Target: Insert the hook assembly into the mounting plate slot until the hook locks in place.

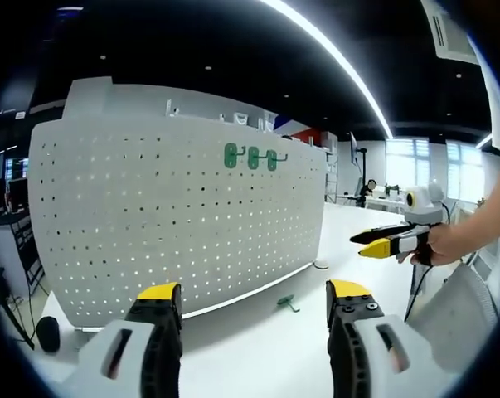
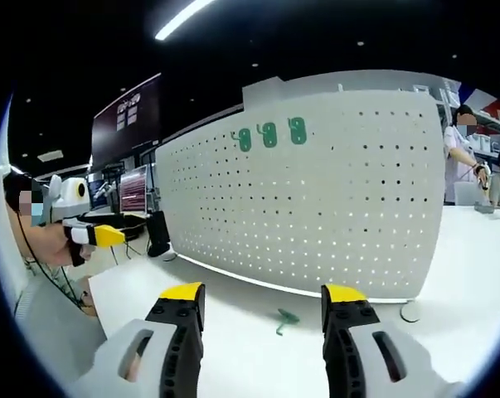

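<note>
Both grippers, left [image 1: 254, 303] and right [image 2: 262, 307], stand open and empty. A green hook [image 2: 284, 320] lies on the bench [image 2: 233, 348] near the pegboard [image 2: 316, 207]. No writing is legible.

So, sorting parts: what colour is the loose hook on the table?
Green hook; right gripper view shows it best.

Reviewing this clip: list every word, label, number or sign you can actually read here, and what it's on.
None can be read.
Dark wall screen, right gripper view: pale marks, too blurred to read.
Monitor below it: content too small to read.
Pegboard, green hooks on it, loose green hook on the table: no lettering visible.
Left gripper and right gripper: no marking visible on the yellow tips.
</note>
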{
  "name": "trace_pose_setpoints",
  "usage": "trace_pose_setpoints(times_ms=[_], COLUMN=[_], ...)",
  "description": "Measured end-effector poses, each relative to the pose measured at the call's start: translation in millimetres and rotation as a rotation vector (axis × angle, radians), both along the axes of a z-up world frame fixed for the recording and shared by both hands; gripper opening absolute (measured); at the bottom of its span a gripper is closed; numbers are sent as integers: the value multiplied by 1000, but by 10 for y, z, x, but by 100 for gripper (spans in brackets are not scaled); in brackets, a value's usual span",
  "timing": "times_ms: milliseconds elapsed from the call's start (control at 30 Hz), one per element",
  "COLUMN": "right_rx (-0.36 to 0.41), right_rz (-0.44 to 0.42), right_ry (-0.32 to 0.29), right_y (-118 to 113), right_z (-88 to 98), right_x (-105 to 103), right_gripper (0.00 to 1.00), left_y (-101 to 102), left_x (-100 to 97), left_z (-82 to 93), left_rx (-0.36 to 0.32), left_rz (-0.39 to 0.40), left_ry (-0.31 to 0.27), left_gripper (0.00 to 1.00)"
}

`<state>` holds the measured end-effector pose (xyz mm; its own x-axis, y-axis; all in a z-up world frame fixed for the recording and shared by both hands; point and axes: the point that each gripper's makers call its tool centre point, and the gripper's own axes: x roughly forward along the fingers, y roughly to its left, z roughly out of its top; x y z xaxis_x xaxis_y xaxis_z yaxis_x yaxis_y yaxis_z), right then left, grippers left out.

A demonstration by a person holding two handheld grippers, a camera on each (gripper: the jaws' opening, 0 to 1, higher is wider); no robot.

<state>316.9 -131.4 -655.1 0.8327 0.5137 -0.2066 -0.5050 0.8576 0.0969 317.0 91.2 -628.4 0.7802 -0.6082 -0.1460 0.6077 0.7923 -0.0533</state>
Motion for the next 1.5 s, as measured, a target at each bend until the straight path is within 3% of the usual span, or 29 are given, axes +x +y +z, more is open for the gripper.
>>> trace_pose_setpoints(times_ms=[367,733,1500], right_rx=[-47,-37,-63], right_rz=[15,10,9], right_ry=[30,60,85], right_y=[-41,-74,-98], right_z=[-117,-208,-270], right_x=[-137,-243,-291], right_gripper=[55,56,59], left_y=[84,179,273], left_x=[-31,-61,-131], left_z=[-78,-141,-340], left_rx=[5,11,12], left_rz=[16,30,44], left_ry=[17,30,75], left_gripper=[72,71,71])
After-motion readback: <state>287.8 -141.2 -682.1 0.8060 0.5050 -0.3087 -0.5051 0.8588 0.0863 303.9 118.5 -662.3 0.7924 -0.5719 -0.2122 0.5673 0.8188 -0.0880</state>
